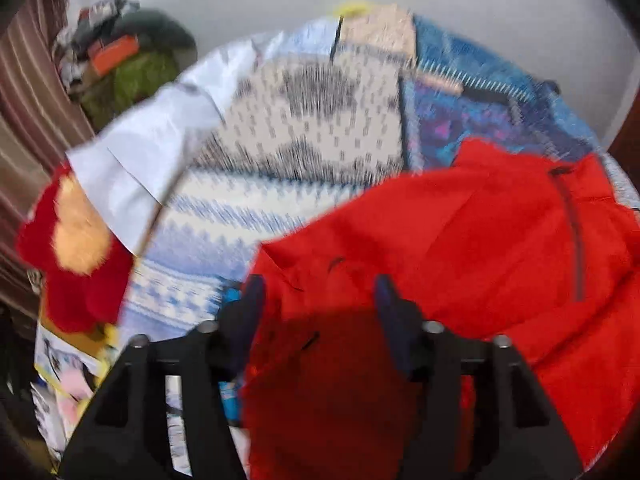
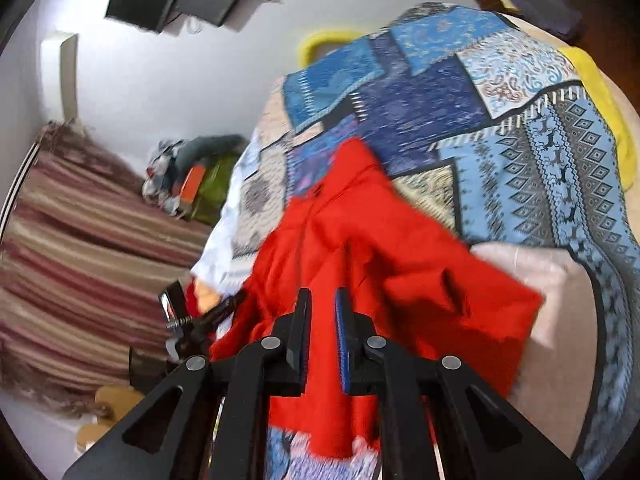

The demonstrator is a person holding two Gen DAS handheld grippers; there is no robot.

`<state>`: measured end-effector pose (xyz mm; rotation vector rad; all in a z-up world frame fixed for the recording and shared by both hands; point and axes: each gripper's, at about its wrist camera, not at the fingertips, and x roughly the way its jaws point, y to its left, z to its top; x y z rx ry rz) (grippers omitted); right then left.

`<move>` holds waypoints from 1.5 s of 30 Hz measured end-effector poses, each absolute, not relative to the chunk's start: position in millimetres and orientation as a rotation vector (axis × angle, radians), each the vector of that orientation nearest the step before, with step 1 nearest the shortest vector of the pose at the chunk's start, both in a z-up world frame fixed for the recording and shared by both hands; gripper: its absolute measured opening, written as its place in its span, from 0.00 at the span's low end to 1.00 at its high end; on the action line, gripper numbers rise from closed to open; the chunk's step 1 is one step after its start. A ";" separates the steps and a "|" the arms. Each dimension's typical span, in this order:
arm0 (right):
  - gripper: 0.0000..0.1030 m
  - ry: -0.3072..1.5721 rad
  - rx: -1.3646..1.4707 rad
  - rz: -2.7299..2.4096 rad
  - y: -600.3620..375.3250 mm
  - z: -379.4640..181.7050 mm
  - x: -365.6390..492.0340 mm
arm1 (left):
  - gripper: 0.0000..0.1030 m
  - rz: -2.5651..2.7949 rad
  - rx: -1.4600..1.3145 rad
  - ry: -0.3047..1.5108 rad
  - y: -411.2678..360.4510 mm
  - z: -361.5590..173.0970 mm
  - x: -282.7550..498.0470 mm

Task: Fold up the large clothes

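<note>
Item: red garment [image 1: 460, 240]. Smooth, thin woven fabric, crumpled, with a dark zip line down one panel. It lies on the bed, over a patchwork bedspread [image 2: 460, 92]. Its lower part is cut off by the frame edge in both views; overall shape and garment type are hard to make out.

Left gripper [image 1: 320, 292]: black frame, blue-padded fingers [image 1: 390, 304] set wide apart above the red cloth, gripping nothing. Whether the tips touch the fabric cannot be told; the view is motion-blurred.

Right gripper [image 2: 323, 312]: fingers narrow, a slim gap between the blue pads. The red cloth sits behind and below them; whether a fold is pinched cannot be told.

Bedspread: printed cotton-like squares in blue, navy, cream and grey, with diamond and zigzag bands.

Other pieces: white cloth [image 1: 148, 152], smooth, at the bed's left edge; red-and-tan fuzzy item [image 1: 72, 240], partly cut off; pale pink cloth [image 2: 532, 280] beside the red hem; striped maroon curtain [image 2: 80, 232]; heap of mixed clothes [image 2: 192, 176] by the wall, blurred.
</note>
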<state>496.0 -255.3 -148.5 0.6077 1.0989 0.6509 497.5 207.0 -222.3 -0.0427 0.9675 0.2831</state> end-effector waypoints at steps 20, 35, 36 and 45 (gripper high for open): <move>0.06 0.744 -0.048 0.466 -193.0 -119.5 321.8 | 0.79 0.050 0.220 1.069 117.9 -254.1 329.4; 0.05 0.769 -0.058 0.492 -197.9 -153.3 329.6 | 0.77 0.001 0.044 0.998 68.4 -240.4 425.8; 0.05 0.776 -0.053 0.498 -198.4 -153.4 331.9 | 0.77 0.000 0.034 0.990 70.1 -236.2 432.8; 0.05 0.918 0.022 0.694 -169.6 -172.4 354.7 | 0.77 0.068 -0.037 0.924 93.0 -203.1 501.5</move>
